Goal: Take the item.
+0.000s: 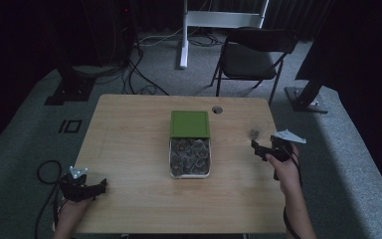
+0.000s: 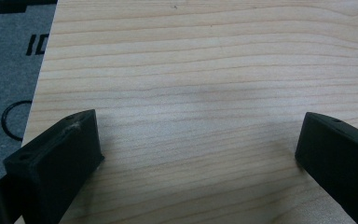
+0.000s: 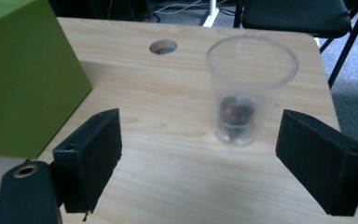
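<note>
clear plastic cup is the target as i read it: it stands upright on the tabletop, dead ahead at 12 o'clock of the right gripper, with something small and dark in its bottom. from the high view the cup sits near the tabletop's 3 o'clock edge, just ahead of the right gripper. right gripper jaws are spread wide, wider than the cup, holding nothing. left gripper is also wide open and empty, parked over bare wood at the 7 o'clock corner. my take on the step: approach for a side grasp on the cup. go in level, centre the cup between the jaws, grab below the rim around mid-height, close gently since thin plastic will likely flex or pop out, and keep it upright so the contents stay in. watch the green lid standing close at the gripper's 9 o'clock; don't clip it. mid-tabletop: open tin packed with dark rounded pieces, green lid propped at its far end. surface is light wood grain, cable hole toward 12 o'clock. room is dim: grey carpet, black folding chair and white stand behind, cables on the floor.
</note>
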### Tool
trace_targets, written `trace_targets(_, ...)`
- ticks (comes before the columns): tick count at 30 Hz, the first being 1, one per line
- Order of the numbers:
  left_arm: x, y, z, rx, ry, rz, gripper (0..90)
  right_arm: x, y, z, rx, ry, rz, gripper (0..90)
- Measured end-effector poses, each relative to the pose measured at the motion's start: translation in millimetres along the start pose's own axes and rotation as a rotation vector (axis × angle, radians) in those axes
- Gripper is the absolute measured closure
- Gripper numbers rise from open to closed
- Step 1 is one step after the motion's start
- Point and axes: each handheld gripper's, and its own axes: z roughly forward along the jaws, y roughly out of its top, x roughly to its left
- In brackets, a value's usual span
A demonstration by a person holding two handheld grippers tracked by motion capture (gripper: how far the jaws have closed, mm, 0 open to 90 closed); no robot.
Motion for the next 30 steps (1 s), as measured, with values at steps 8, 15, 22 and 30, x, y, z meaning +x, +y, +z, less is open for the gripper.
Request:
trace_targets(8,0.0,0.0,0.0,0.000,0.000,0.000,0.5,6.0,-18.0,-0.5,0.015,0.025,0.009,14.4)
trace_targets(15,0.0,0.0,0.0,0.000,0.000,0.000,0.5,6.6,-31.6,-2.6,0.026,0.039,0.014,14.4)
trace_targets(22,0.0,0.0,0.0,0.000,0.000,-0.001,0.5,7.3,-46.5,-6.3,0.045,0.049,0.016,14.4)
trace_targets(30,0.0,0.0,0.0,0.000,0.000,0.000,0.5,11.7,-67.7,-9.6,0.087,0.078,-0.001,14.4)
